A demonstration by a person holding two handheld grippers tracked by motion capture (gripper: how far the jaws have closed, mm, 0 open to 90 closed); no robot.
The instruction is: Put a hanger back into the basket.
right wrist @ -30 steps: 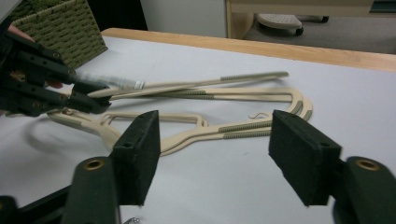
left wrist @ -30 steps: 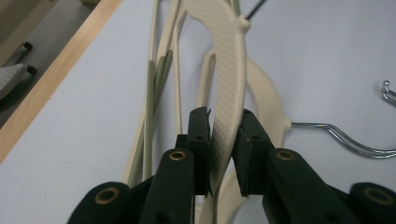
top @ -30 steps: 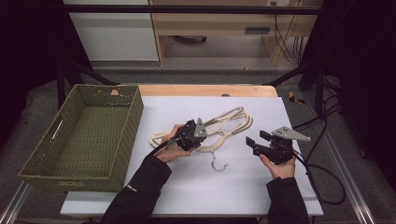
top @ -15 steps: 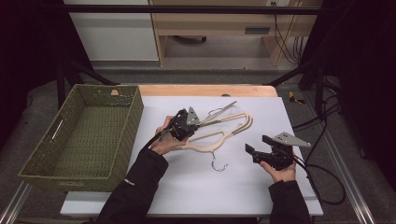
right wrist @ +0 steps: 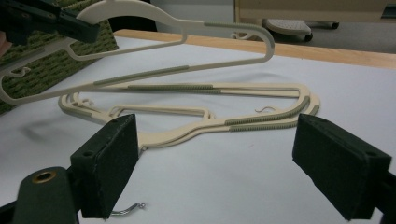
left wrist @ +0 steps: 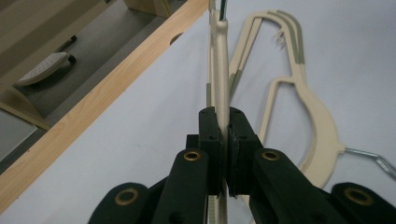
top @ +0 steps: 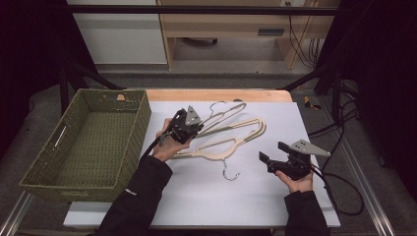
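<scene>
Item: cream hanger, pinched edge-on in the left tongs, lifted off the tabletop, probably bound for the green basket. Second hanger lies flat beneath. Right tongs wide, empty, facing the pile, apparently ready to steady it.

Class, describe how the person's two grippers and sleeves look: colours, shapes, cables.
Both the left gripper and the right gripper are black with two block-shaped padded jaws, brass-coloured pivot rings, a grey three-cornered top plate and a trailing black cable. The person wears dark long sleeves.
</scene>
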